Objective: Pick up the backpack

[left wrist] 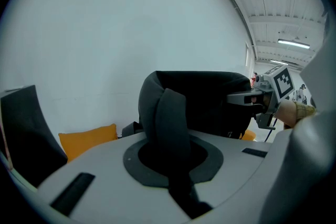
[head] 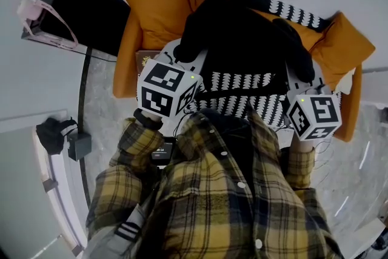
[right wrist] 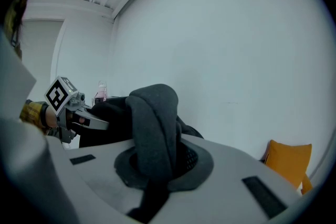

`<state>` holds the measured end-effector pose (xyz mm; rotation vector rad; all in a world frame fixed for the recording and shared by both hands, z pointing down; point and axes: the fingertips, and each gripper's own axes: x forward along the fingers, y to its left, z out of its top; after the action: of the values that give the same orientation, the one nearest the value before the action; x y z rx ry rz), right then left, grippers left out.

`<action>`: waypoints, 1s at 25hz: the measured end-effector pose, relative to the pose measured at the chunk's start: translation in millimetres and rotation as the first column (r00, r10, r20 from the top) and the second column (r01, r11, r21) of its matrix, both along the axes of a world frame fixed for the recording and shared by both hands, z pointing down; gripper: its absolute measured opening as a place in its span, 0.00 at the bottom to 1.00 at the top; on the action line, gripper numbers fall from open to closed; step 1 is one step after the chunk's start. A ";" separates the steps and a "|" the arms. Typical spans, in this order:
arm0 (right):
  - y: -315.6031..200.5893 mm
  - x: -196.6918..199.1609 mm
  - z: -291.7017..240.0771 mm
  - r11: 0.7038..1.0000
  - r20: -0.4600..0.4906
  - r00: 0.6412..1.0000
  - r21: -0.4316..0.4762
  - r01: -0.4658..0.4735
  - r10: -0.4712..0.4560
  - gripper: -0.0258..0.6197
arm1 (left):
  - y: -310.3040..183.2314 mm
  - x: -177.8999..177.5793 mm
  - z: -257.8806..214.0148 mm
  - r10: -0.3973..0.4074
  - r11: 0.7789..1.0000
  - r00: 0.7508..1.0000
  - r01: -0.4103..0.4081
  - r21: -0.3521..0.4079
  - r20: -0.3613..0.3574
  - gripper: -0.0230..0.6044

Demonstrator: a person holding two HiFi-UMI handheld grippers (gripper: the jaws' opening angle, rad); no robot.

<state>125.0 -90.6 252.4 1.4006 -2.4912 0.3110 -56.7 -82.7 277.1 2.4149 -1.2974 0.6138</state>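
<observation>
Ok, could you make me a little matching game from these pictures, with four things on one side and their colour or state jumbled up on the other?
Things:
1. backpack
2. cushion
3. shirt
4. left claw

Colour or state:
a. orange
b. shut on a strap
c. black
d. yellow plaid

Pairs: 1-c, 2-a, 3-d, 4-b.
</observation>
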 end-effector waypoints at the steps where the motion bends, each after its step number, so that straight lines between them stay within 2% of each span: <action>1: 0.4 -0.1 0.3 1.000 0.001 1.000 0.000 0.000 0.000 0.09 | 0.3 0.1 0.1 0.002 1.000 1.000 -0.002 0.001 0.001 0.10; 25: 16.5 -7.2 9.0 0.999 -0.016 1.000 -0.031 0.018 -0.018 0.09 | 16.3 -6.7 8.6 -0.004 1.000 1.000 0.004 -0.014 -0.003 0.10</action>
<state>117.8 -74.1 261.4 1.3629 -2.4739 0.3316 -63.5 -66.4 285.7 2.4002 -1.2924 0.6155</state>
